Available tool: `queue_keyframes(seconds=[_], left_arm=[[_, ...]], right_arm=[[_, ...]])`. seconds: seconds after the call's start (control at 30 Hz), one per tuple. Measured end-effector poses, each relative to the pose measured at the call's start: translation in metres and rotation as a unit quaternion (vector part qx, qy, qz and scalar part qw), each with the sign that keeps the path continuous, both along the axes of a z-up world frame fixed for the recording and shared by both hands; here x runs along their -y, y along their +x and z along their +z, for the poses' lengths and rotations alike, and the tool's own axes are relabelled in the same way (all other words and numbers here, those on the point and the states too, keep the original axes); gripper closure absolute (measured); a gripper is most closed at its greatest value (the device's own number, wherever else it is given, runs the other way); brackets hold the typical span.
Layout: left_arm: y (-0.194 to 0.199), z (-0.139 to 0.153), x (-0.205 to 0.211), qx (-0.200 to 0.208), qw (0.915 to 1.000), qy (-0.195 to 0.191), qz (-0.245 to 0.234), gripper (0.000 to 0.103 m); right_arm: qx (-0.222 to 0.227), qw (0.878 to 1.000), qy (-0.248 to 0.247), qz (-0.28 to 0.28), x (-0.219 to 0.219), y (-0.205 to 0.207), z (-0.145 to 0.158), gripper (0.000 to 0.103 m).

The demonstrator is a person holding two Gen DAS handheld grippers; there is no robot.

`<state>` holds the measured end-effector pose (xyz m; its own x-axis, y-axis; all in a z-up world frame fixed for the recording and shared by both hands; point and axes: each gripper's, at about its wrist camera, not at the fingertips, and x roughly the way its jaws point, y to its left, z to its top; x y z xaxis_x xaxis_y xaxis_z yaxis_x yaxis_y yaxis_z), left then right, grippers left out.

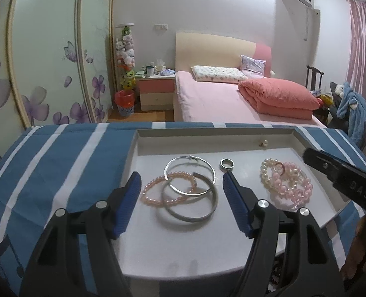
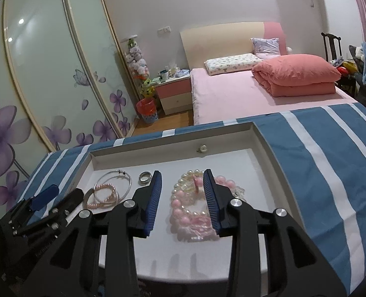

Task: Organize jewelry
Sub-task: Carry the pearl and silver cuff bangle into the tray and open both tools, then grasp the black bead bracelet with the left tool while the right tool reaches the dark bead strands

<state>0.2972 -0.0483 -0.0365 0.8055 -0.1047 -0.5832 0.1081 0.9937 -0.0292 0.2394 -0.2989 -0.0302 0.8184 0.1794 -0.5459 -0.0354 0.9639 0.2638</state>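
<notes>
A: Nearest the lens, the left gripper [image 1: 181, 183] has its blue pads spread wide over the near left of the white tray [image 1: 232, 141], with nothing between them pressed or lifted. Why so wide?

B: My guess is the width suits the bangles. The flat silver bangle [image 1: 190, 206] lies nearest, the thin silver hoop [image 1: 190, 175] overlaps its far edge, and the small pink pearl bracelet [image 1: 168, 189] threads across both. All three touch, so a broad opening would straddle the pile

A: And the right gripper [image 2: 183, 193]?

B: Partly open, narrower than the left. Its pads flank the heap of pink and white bead bracelets [image 2: 195, 208] on the near right of the tray. The right pad sits over the beads, but I cannot tell whether it presses on them; the heap rests on the tray floor, so nothing looks carried

A: So the sorting puts beads on the right and metal on the left?

B: It seems so, as a judgement. Between the two groups, a little farther back, the grey ring [image 1: 226, 164] lies alone, apart from both. Farthest in the tray, against the back wall, a small pearl earring [image 1: 264, 143] sits by itself

A: And the tray's place?

B: On the blue and white striped cloth [image 1: 59, 160], probably to keep small pieces from rolling off; beyond it, a pink bed [image 1: 207, 99]
</notes>
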Motion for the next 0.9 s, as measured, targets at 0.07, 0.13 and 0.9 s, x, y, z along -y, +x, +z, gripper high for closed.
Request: queue_keyframes(seconds=[0.07,0.13,0.9], left_arm=[[-0.007,0.005,-0.005,0.005,1.0,0.0,0.004,0.036],[-0.014,0.008,-0.007,0.007,1.0,0.001,0.006,0.036],[-0.089,-0.041,0.026,-0.126,0.9849,0.008,-0.119,0.06]], right_arm=[[0.005,1.0,-0.001,-0.001,0.002,-0.004,0.003,0.067],[0.009,1.0,-0.002,0.0,0.001,-0.011,0.006,0.067],[-0.006,1.0,-0.013,0.005,0.01,-0.082,-0.003,0.067]])
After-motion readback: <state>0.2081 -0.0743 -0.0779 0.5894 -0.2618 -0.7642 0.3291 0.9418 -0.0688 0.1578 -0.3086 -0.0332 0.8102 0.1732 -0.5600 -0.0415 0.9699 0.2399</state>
